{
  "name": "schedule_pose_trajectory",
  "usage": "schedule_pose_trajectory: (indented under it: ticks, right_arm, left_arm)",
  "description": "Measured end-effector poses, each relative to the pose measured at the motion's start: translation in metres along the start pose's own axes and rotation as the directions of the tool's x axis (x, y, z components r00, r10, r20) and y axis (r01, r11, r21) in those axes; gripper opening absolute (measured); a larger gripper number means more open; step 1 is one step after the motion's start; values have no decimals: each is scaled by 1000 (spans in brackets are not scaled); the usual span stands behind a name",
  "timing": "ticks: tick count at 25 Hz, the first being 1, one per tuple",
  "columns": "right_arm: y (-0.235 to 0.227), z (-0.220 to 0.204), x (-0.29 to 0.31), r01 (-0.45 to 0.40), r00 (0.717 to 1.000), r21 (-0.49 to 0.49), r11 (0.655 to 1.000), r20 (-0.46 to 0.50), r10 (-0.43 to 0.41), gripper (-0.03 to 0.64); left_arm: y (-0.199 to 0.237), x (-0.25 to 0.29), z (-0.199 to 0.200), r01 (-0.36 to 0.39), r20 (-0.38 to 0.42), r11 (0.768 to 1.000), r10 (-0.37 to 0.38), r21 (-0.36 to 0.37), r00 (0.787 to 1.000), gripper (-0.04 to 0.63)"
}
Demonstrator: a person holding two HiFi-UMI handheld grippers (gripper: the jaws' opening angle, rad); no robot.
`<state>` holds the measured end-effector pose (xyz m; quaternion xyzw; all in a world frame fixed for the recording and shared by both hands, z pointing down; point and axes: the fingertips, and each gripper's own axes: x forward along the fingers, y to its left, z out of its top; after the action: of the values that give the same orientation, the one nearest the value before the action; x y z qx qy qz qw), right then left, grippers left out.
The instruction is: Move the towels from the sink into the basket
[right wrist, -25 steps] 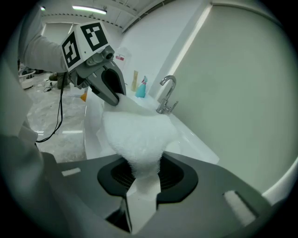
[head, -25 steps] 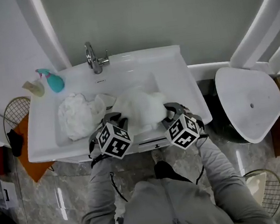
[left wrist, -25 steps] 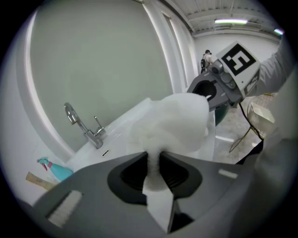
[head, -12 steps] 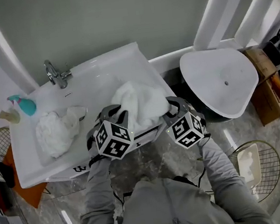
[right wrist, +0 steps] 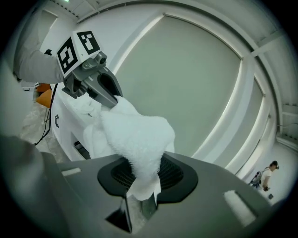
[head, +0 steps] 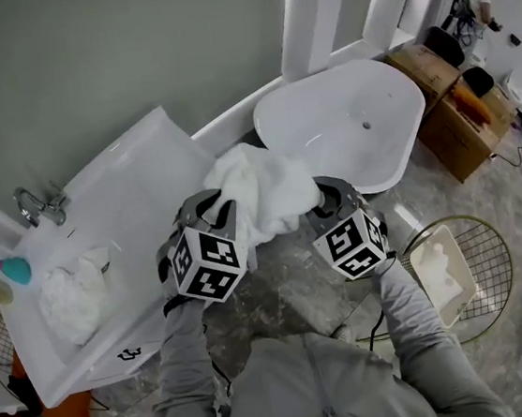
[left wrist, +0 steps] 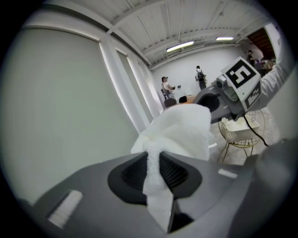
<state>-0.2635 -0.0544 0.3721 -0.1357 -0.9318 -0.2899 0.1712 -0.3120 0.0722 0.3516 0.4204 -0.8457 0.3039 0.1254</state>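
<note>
Hanging in the air between the two grippers, a white towel (head: 260, 189) sags over the grey marbled floor (head: 285, 289), above the gap between the white sink (head: 135, 185) and a white oval tub (head: 325, 115). The left gripper (head: 216, 210) has its jaws pressed tight on one edge of the cloth, with a thin fold squeezed between the ribbed pads and a strip trailing behind them. The right gripper (head: 324, 195) is clamped just as firmly on the opposite edge, a fluffy bunch bulging out in front of its pads. A second towel (head: 69, 297) lies crumpled in the sink bowl, near the chrome faucet (head: 39, 204) and a teal spray bottle (head: 9, 271) at the sink's back corner. The gold wire basket (head: 489, 260) stands on the floor to the person's right, beside the tub and well apart from the lifted towel, with something white (head: 438, 266) lying inside it. Cardboard boxes (head: 447, 104) sit beyond the tub.
</note>
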Motion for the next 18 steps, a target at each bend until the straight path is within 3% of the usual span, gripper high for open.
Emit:
schedule_pose_trajectory:
  ticks: [6, 10, 18]
  right_arm:
    - [-64, -76, -71, 133, 990, 92, 987, -63, -127, 103]
    - [-99, -135, -126, 227, 970, 155, 962, -125, -209, 103]
    - [-140, -256, -239, 407, 896, 262, 875, -298, -328, 103]
  left_arm:
    - [-77, 42, 76, 95, 69, 993, -100, 74, 993, 132]
    - [-140, 71, 119, 170, 83, 974, -184, 147, 979, 131]
    - [-290, 122, 194, 374, 84, 881, -413, 290, 907, 130]
